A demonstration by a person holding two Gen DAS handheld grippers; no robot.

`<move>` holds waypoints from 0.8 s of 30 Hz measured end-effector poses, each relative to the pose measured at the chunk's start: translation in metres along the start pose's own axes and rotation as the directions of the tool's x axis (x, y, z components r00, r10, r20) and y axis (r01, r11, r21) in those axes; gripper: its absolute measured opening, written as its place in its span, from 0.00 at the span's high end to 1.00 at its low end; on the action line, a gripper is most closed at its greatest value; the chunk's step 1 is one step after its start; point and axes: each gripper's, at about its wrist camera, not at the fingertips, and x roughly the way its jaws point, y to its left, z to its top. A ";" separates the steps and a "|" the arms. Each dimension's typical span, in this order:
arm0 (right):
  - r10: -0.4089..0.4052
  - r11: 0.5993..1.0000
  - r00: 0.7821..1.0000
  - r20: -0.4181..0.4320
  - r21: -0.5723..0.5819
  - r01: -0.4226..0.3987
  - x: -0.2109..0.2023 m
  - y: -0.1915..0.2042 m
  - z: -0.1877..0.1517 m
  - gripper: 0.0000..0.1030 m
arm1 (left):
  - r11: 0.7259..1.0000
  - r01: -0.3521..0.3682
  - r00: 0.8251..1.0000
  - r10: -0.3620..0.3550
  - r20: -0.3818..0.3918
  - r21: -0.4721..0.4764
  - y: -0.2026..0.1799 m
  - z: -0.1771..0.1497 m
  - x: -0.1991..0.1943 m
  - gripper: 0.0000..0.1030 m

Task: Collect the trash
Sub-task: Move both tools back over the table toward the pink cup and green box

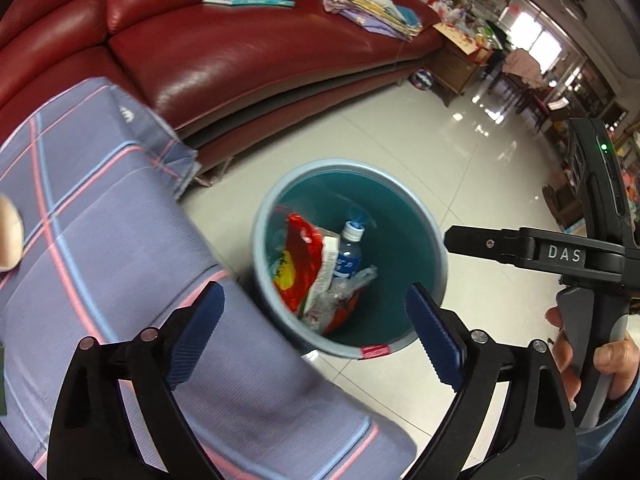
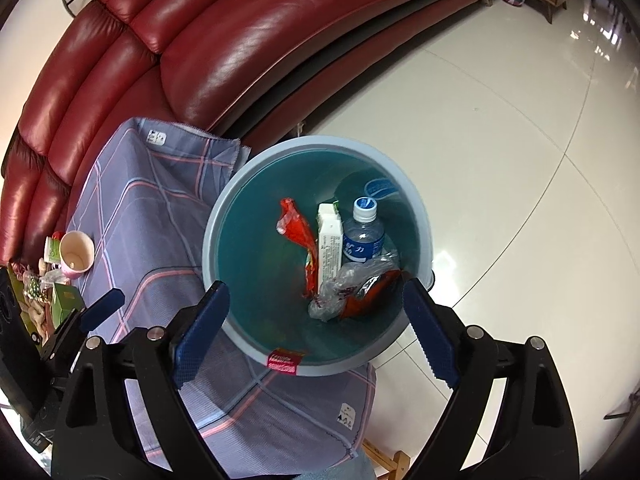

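Note:
A blue trash bin stands on the floor beside the cloth-covered table. Inside lie a red wrapper, a white carton, a water bottle and crumpled clear plastic. My left gripper is open and empty above the bin's near rim. My right gripper is open and empty directly over the bin; it also shows in the left wrist view at the bin's right rim.
A table under a blue plaid cloth holds a pink cup and small packets at its far left. A red leather sofa lies behind. Glossy tiled floor spreads to the right.

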 end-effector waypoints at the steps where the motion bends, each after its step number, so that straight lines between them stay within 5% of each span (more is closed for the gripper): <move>1: 0.001 1.000 1.000 -0.001 -0.007 -0.001 0.000 0.004 -0.002 0.15 | 1.000 -0.010 1.000 0.010 0.002 -0.011 0.005 -0.003 -0.005 0.10; 24: 0.061 0.951 0.992 -0.112 -0.294 -0.092 0.045 0.201 -0.050 0.15 | 0.938 -0.182 0.968 0.223 0.111 -0.296 0.191 -0.091 -0.153 0.08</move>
